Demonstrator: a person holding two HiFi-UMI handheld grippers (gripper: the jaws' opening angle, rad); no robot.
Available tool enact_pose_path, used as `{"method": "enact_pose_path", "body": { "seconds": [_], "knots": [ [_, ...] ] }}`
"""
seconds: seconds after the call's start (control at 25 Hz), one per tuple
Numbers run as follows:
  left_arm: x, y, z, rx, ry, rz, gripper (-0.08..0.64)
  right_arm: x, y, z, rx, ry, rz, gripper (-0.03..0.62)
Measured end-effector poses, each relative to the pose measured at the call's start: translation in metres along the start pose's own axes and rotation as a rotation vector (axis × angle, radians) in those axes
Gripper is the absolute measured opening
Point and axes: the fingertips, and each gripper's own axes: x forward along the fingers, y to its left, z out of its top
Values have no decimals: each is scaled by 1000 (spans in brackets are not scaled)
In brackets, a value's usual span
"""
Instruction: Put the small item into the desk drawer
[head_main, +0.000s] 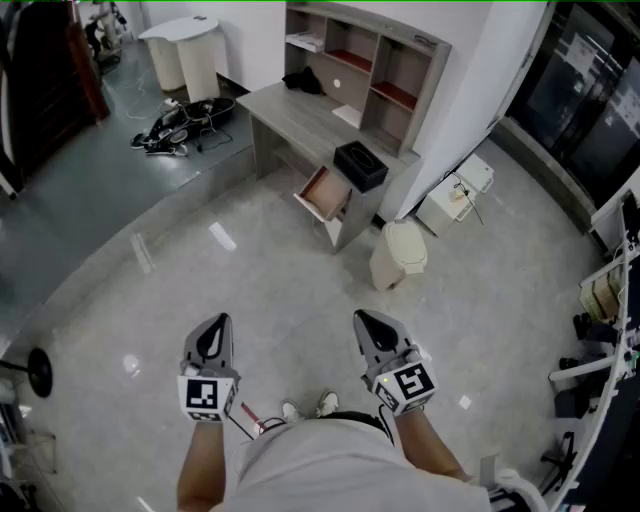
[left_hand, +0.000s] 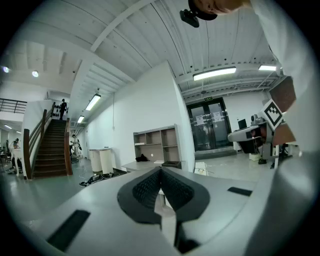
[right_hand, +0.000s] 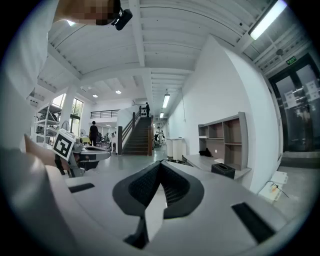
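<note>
A grey desk (head_main: 300, 120) with a shelf unit stands against the white wall, several steps ahead of me. Its drawer (head_main: 322, 193) is pulled open under the right end. A black box (head_main: 360, 165) sits on the desktop above the drawer, and a small dark item (head_main: 303, 82) lies further back. My left gripper (head_main: 217, 324) and right gripper (head_main: 366, 320) are held level in front of my body, side by side, both shut with nothing between the pads. The desk (left_hand: 145, 164) shows beyond the left gripper (left_hand: 160, 170); the black box (right_hand: 223, 169) shows right of the right gripper (right_hand: 161, 164).
A white lidded bin (head_main: 398, 255) stands on the floor right of the drawer, with a white box (head_main: 455, 195) by the wall behind it. Cables and dark gear (head_main: 180, 125) lie left of the desk. Racks and equipment (head_main: 600, 330) line the right side. A staircase (left_hand: 50, 150) rises far left.
</note>
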Motion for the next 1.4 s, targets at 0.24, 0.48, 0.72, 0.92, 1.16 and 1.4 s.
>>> {"method": "enact_pose_path", "body": {
  "seconds": [0.24,0.48,0.72,0.92,1.16,1.4],
  "knots": [
    [0,2,-6,12,-7,-25,18,4,3,3,36,-20,4,21],
    [2,-10,-38,-20,30,-82,18,1,3,-10,63,-9,-28,21],
    [27,-25,-58,-31,78,-144,18,10,-28,-41,117,48,-90,21],
    [80,-13,-70,-19,122,-147,18,68,-73,-52,141,56,-83,21],
    [201,4,-45,15,113,-117,18,155,-161,-31,119,26,-13,21],
    [302,-15,-10,43,87,-133,18,213,-251,-27,118,47,28,21]
  ]
}}
